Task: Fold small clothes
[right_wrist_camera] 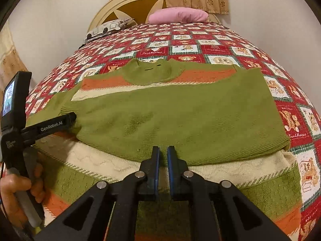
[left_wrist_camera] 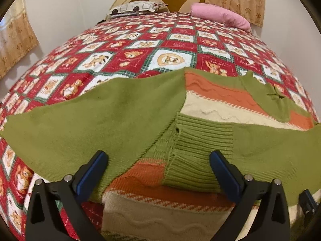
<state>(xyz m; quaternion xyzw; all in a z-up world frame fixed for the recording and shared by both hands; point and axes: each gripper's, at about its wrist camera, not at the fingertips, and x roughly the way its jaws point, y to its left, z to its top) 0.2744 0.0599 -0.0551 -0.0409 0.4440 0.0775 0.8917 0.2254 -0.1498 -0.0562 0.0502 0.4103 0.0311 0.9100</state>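
Nearest the right wrist lens, right gripper [right_wrist_camera: 163,150]: blue pads nearly closed, tips at the edge of a green sleeve; whether knit is actually pinched, impossible to tell. Left gripper [left_wrist_camera: 158,156] spread wide over the ribbed cuff [left_wrist_camera: 198,156], holding nothing. Striped green, orange and cream sweater [right_wrist_camera: 180,108] flat on the teddy-bear bedspread [right_wrist_camera: 297,120], sleeves crossed over the body. Best to keep that sleeve edge square, smooth wrinkles outward, then lift the hem evenly toward the collar [right_wrist_camera: 152,72].
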